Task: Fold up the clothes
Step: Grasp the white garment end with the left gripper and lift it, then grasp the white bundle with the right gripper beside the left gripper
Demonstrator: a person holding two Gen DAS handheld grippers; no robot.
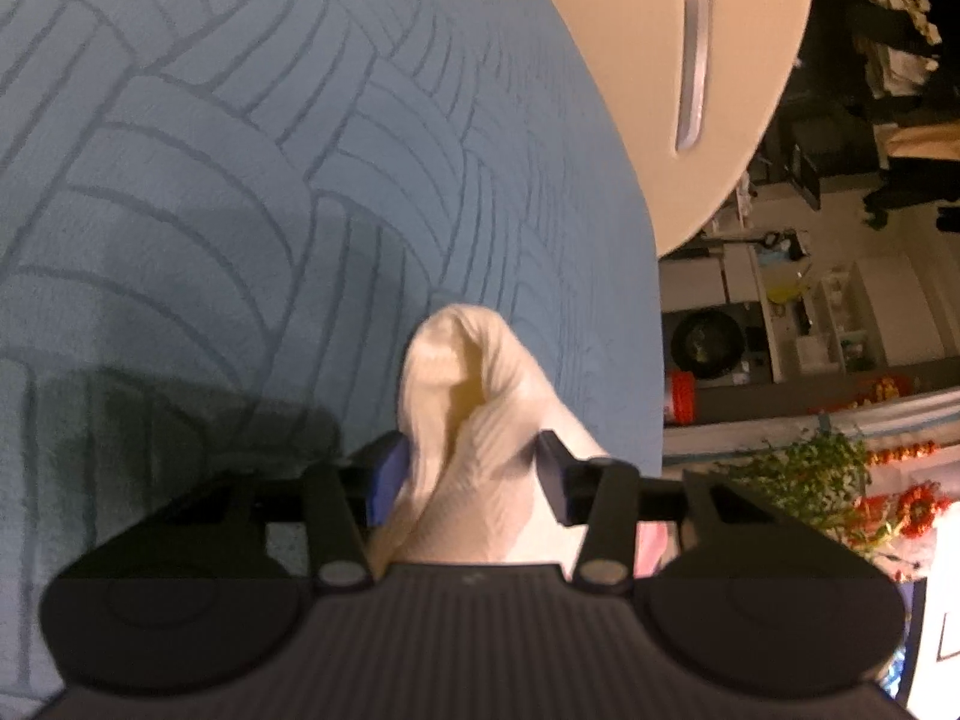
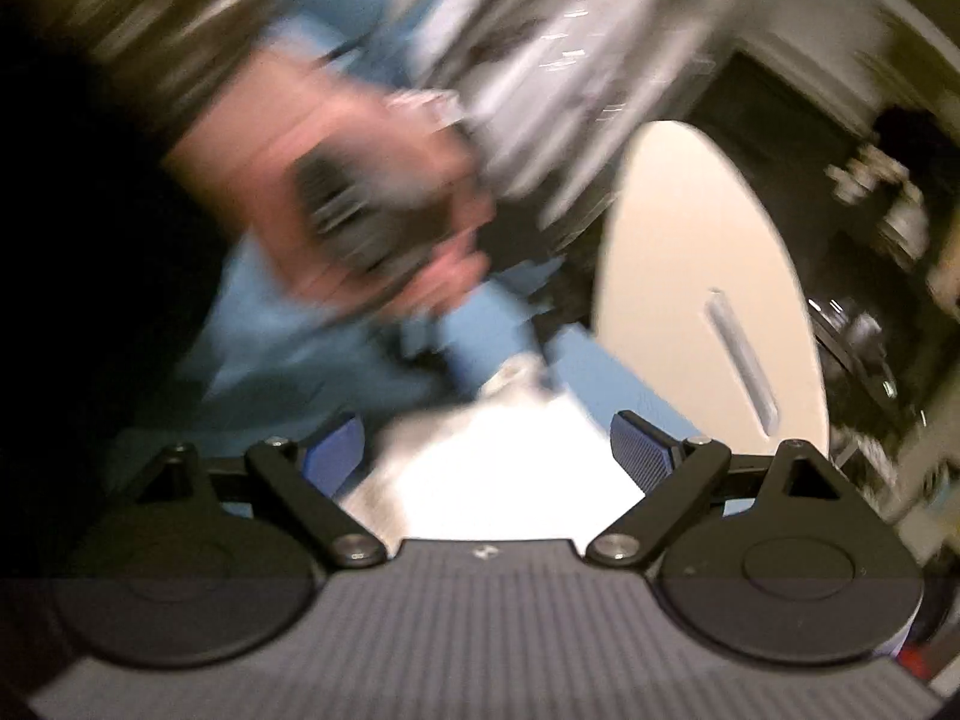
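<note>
left fingers (image 1: 401,474) pinch cream cloth (image 1: 474,420) over blue bedspread (image 1: 240,150); right fingers (image 2: 642,456) wide.

Under me spreads a blue quilted bedspread (image 1: 288,168) stitched in curved, fan-like lines, and its edge falls away on my right. Beyond that edge I see a cream cabinet door (image 1: 672,72) with a long silver handle (image 1: 693,69). Farther off stand white shelves (image 1: 828,312) crowded with small items too tiny for me to name, with a dark round pan (image 1: 707,343) beside them and a red container (image 1: 681,396) just below it. Lower right, a green leafy plant (image 1: 798,474) sits next to orange-red flowers (image 1: 918,507). From my other side everything smears with blur; I make out only the same cream door (image 2: 678,276) and its handle (image 2: 741,354).
</note>
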